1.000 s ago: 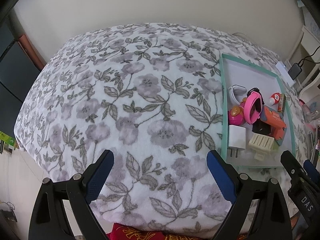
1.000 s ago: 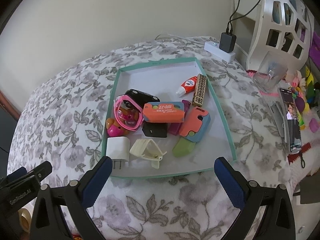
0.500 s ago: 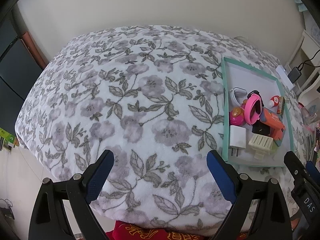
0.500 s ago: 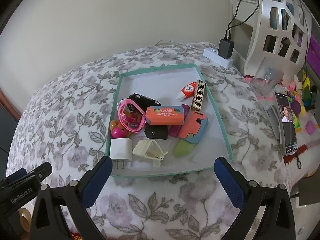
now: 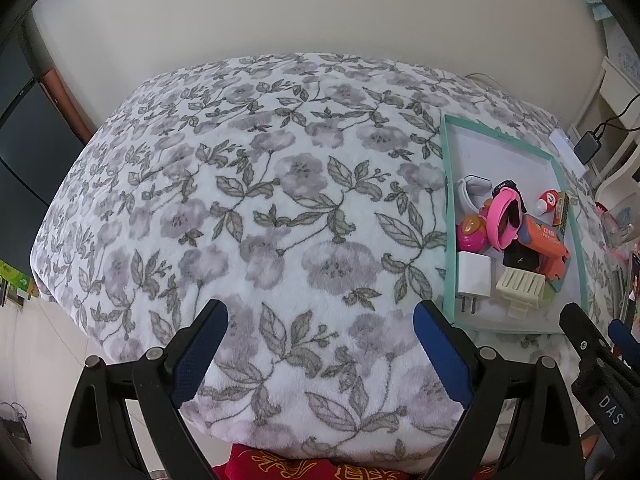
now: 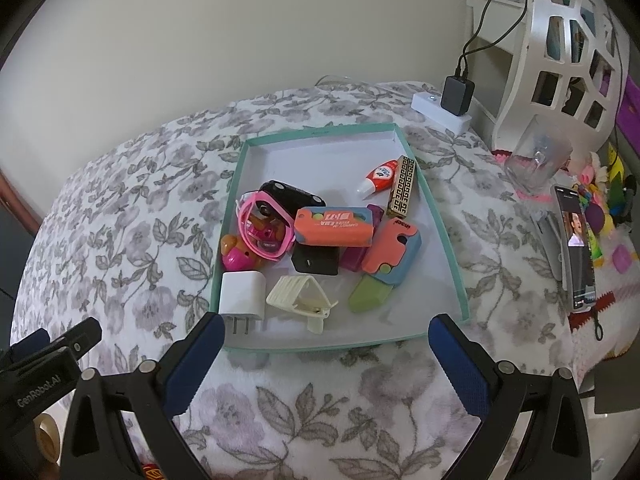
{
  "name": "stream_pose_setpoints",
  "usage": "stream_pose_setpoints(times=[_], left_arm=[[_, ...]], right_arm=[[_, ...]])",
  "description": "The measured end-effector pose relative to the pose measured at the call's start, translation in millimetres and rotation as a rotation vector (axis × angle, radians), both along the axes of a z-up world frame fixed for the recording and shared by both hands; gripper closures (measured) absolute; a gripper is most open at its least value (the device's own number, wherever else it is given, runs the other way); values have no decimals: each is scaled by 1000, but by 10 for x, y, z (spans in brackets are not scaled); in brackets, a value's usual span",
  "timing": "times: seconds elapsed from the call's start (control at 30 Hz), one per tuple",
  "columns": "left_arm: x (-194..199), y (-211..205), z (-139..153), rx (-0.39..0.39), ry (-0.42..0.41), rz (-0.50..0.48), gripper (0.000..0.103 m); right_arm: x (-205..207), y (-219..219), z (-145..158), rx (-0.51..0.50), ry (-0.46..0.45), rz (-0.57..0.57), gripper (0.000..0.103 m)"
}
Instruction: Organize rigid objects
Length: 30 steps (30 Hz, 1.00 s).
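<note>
A shallow teal-rimmed box (image 6: 444, 216) (image 5: 450, 216) sits on the floral blanket and holds several small items: a white plug adapter (image 6: 242, 294) (image 5: 474, 276), a cream clip (image 6: 298, 298), a pink ring toy (image 6: 264, 230), an orange case (image 6: 334, 226), a black block (image 6: 314, 260), a green piece (image 6: 368, 296), a correction-fluid bottle (image 6: 378, 176) and a gold patterned bar (image 6: 402, 192). My right gripper (image 6: 324, 340) is open just short of the box's near rim, empty. My left gripper (image 5: 320, 328) is open over bare blanket, left of the box.
The floral blanket (image 5: 240, 200) covers a raised rounded surface. At the right stand a white power strip with a black charger (image 6: 456, 96), a clear cup (image 6: 536, 160), a phone (image 6: 578, 240), small toys (image 6: 604, 208) and a white lattice chair back (image 6: 568, 40).
Both grippers have drawn back a little from the blanket and box; the box looks smaller and farther. Both stay open and empty. Items in the box have not moved.
</note>
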State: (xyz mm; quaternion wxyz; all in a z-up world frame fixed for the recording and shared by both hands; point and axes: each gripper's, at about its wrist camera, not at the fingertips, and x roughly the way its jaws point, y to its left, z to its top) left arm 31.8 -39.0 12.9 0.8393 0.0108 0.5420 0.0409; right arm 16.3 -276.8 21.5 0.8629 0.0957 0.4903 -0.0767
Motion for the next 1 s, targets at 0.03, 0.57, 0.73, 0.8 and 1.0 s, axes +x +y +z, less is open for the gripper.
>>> stream_pose_setpoints(times=[0.03, 0.57, 0.73, 0.8, 1.0], left_arm=[[2, -2, -2, 0, 0, -1, 9], [9, -5, -6, -4, -5, -4, 9], [5, -14, 4, 1, -12, -11, 9], [6, -12, 6, 0, -13, -11, 9], [7, -8, 9, -1, -14, -10, 9]], right_arm=[[1, -1, -1, 1, 0, 1, 0], [15, 21, -28, 8, 0, 8, 0], [24, 42, -32, 7, 4, 14, 0], [27, 50, -31, 5, 3, 17, 0], [30, 65, -32, 2, 4, 23, 0]])
